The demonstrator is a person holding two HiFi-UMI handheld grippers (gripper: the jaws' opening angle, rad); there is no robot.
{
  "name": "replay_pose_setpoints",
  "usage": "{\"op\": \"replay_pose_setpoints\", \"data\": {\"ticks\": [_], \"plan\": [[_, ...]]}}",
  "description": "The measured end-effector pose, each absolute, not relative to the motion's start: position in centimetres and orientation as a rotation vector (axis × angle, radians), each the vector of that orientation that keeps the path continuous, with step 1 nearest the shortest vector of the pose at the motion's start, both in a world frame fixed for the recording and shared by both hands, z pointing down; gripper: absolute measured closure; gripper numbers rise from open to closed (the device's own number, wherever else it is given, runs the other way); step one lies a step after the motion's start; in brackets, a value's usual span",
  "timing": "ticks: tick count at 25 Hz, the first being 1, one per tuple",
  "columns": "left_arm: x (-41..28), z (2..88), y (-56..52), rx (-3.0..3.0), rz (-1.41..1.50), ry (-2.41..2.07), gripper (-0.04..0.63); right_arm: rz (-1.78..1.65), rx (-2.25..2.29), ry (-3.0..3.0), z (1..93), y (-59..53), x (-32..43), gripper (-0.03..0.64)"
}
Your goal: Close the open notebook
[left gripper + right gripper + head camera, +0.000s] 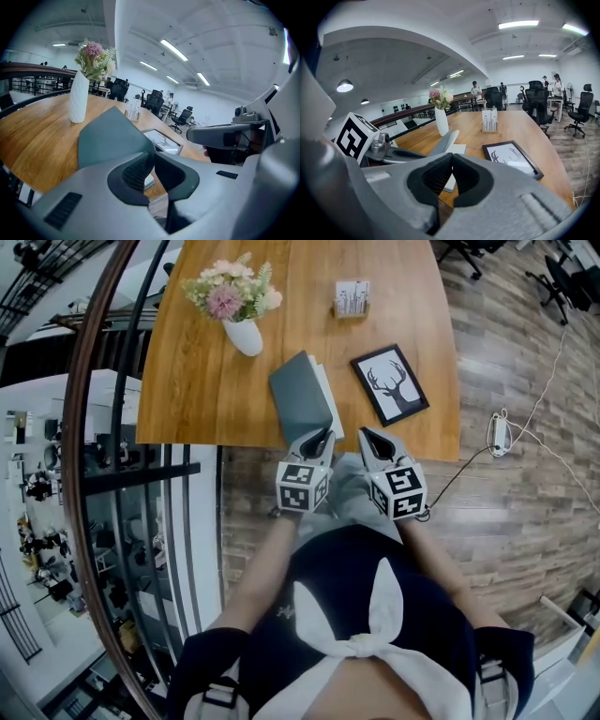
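Notebook [302, 401]: grey cover half raised, white pages showing, centre of the wooden table [206, 381], left of the framed deer print [391, 383]. Left gripper [321, 435]: jaws pressed together, empty, at the notebook's near edge. Right gripper [366, 434]: jaws together, empty.

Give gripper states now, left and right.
left gripper: closed, apparently pinching the corner of the notebook cover.
right gripper: closed, empty.

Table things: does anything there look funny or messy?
The notebook has its grey cover standing half up, not flat. The deer picture lies crooked on the table. Nothing is spilled, and the vase stands upright.
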State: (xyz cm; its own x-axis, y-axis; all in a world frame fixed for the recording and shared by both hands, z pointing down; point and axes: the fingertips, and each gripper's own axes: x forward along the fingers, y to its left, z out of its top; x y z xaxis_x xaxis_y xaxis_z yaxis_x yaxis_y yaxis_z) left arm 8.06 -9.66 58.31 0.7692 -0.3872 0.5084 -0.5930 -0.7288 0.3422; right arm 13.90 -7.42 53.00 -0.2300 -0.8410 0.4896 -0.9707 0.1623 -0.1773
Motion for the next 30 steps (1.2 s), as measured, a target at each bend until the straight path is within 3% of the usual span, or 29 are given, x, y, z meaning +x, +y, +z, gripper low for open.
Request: {"op": "replay_pose_setpoints", "data": {"ticks": [30], "plan": [[11.1, 64.3, -8.9, 2.447, 0.835, -0.638, 0.532, 0.735, 1.797, -2.108, 54.4, -7.2, 16.7, 0.62]]}}
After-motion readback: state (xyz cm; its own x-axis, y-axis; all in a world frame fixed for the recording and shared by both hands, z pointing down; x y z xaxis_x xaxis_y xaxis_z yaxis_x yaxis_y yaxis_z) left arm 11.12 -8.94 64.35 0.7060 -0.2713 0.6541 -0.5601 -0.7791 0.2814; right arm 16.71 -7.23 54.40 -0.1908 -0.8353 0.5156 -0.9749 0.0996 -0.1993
